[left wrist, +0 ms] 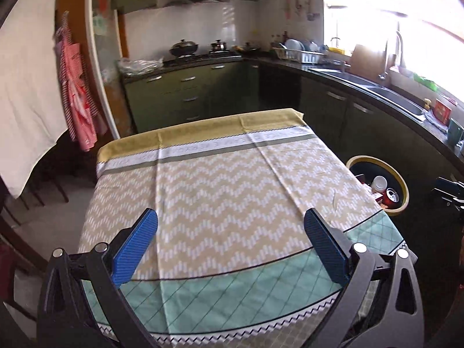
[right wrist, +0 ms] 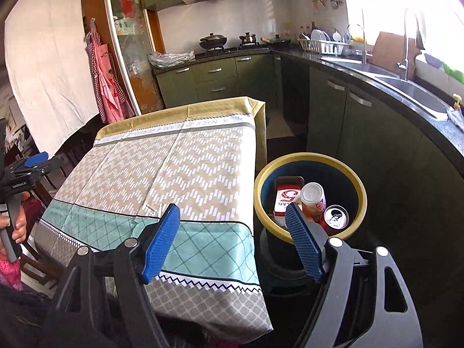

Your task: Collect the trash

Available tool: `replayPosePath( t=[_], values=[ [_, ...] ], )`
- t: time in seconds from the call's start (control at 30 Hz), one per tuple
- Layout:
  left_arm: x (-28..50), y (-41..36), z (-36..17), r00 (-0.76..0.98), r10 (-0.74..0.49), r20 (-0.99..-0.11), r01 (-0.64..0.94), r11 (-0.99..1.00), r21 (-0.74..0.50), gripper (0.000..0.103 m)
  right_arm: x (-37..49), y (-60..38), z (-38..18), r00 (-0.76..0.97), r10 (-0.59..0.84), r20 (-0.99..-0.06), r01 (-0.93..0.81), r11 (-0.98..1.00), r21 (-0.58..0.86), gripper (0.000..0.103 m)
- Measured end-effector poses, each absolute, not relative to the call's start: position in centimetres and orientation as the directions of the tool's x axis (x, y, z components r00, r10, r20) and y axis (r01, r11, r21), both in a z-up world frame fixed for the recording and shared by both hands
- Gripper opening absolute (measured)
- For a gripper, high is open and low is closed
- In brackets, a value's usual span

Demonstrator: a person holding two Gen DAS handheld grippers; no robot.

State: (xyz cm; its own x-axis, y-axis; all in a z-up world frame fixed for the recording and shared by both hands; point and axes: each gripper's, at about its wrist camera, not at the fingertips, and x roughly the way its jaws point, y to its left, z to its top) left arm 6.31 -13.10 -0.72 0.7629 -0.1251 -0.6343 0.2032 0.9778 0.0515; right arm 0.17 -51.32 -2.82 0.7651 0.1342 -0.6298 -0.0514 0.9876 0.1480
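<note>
A round bin with a yellow rim (right wrist: 310, 158) stands on the floor to the right of the table. Inside it lie a red and white carton (right wrist: 285, 198), a capped plastic bottle (right wrist: 312, 197) and a red drink can (right wrist: 335, 217). My right gripper (right wrist: 232, 213) is open and holds nothing, between the table's right edge and the bin. My left gripper (left wrist: 230, 217) hangs wide open over the patterned tablecloth (left wrist: 226, 185), nothing between its blue pads. From the left wrist the bin (left wrist: 404, 185) shows at the right. The left gripper (right wrist: 34, 159) appears at the far left, held by a hand (right wrist: 18, 226).
The cloth-covered table (right wrist: 185, 168) fills the middle. Green kitchen cabinets (right wrist: 214, 79) with a stove and pots run along the back. A dark counter with a sink (right wrist: 411, 92) curves along the right. A red checked apron (right wrist: 107, 87) hangs on the left wall.
</note>
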Motion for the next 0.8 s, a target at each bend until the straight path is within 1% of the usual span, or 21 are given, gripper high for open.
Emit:
replayPosePath(
  t=[0.07, 0.17, 0.23, 0.3, 0.33, 0.4, 0.5, 0.8],
  values=[
    [4.9, -10.3, -0.7, 0.771, -0.094, -0.630, 0.143, 0.989, 0.028, 0.096, -0.3, -50.4, -2.3, 0.776, 0.118, -0.619, -0.051, 0.991, 0.126, 0.077],
    [2.7, -7.4, -0.4, 0.785, -0.078, -0.615, 0.080, 0.997, -0.024, 0.096, -1.4, -49.6, -1.7, 0.793, 0.095, -0.601, -0.035, 0.993, 0.111, 0.079],
    [1.4, -6.1, -0.4, 0.796, -0.046, -0.604, 0.037, 0.999, -0.027, 0.096, -2.4, -49.3, -1.4, 0.806, 0.076, -0.587, -0.016, 0.994, 0.106, 0.081],
    [0.4, -5.2, -0.4, 0.804, -0.003, -0.595, -0.001, 1.000, -0.006, 0.096, -3.4, -49.0, -1.0, 0.813, 0.060, -0.578, -0.005, 0.995, 0.096, 0.089],
    [0.1, -5.0, -0.4, 0.803, 0.015, -0.596, -0.013, 1.000, 0.007, 0.096, -4.0, -48.7, -0.8, 0.819, 0.047, -0.572, 0.004, 0.996, 0.087, 0.091],
    [-0.5, -4.7, -0.4, 0.804, 0.021, -0.594, -0.015, 1.000, 0.016, 0.096, -5.1, -48.2, -0.4, 0.829, 0.013, -0.559, 0.026, 0.998, 0.061, 0.098],
    [-1.5, -4.2, -0.2, 0.813, 0.008, -0.582, -0.008, 1.000, 0.003, 0.096, -6.8, -47.6, 0.2, 0.842, -0.020, -0.539, 0.042, 0.999, 0.029, 0.098],
    [-3.6, -3.4, 0.4, 0.832, -0.018, -0.554, 0.008, 1.000, -0.021, 0.096, -9.9, -47.3, 1.2, 0.869, -0.070, -0.489, 0.078, 0.997, -0.005, 0.098]
  ],
)
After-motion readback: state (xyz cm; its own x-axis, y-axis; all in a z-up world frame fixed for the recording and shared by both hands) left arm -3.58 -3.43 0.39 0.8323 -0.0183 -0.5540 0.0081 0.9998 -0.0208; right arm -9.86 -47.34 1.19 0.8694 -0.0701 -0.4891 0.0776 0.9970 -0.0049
